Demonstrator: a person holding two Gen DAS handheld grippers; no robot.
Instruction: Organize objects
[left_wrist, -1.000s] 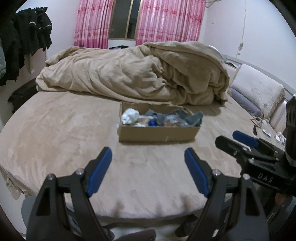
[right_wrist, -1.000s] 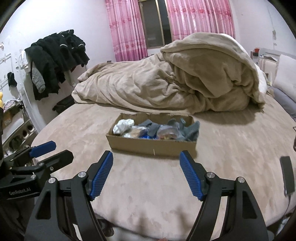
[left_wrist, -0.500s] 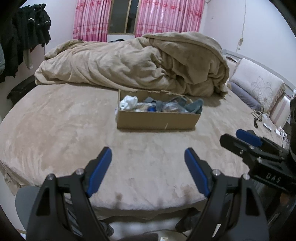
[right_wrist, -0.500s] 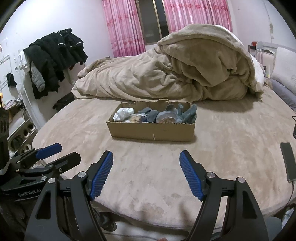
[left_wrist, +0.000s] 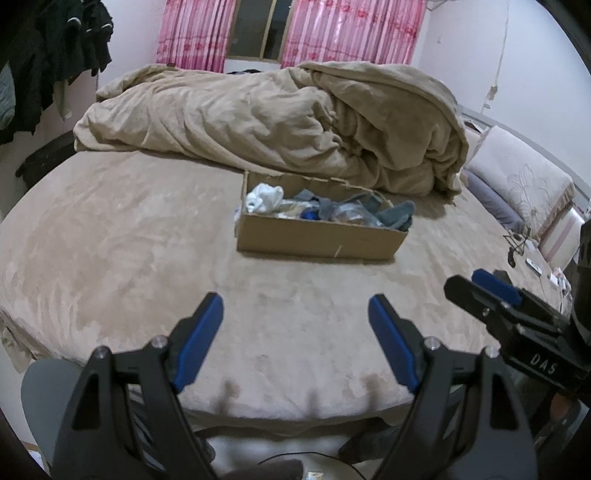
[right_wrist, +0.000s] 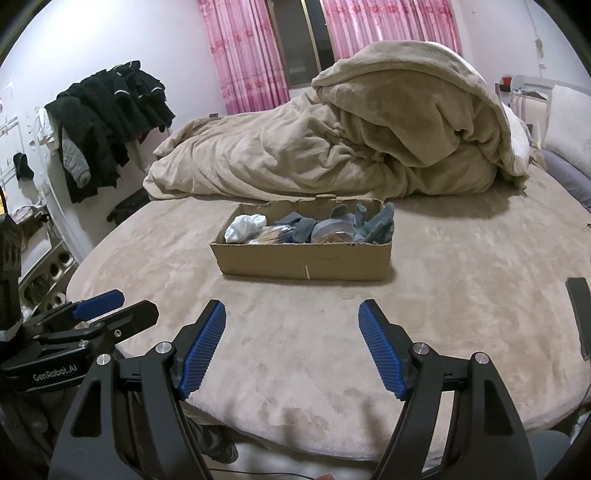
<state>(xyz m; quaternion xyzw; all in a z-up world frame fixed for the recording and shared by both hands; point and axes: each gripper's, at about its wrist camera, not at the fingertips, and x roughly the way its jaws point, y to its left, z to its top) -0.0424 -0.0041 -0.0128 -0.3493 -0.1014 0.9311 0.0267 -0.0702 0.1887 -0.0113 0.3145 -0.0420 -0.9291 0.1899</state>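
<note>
Since half a second ago, both grippers have drawn a little nearer the bed, and the cardboard box (right_wrist: 303, 254) looms larger in each view. Its contents are hard to make out: a white bundle (right_wrist: 244, 228) at the box's 9 o'clock end, grey socks (right_wrist: 373, 221) toward 3 o'clock, and a blurred, unidentifiable jumble between them; the box's far wall is mostly hidden by them. Lying at 12 o'clock from the right gripper (right_wrist: 291, 341), well apart from it, the box runs lengthwise from 9 to 3 o'clock, open side up, on the tan bed (right_wrist: 461, 295), in front of the heaped blanket (right_wrist: 332, 147). That gripper's fingers are spread wide and empty; the left gripper (left_wrist: 295, 334) is likewise released, holding nothing.
</note>
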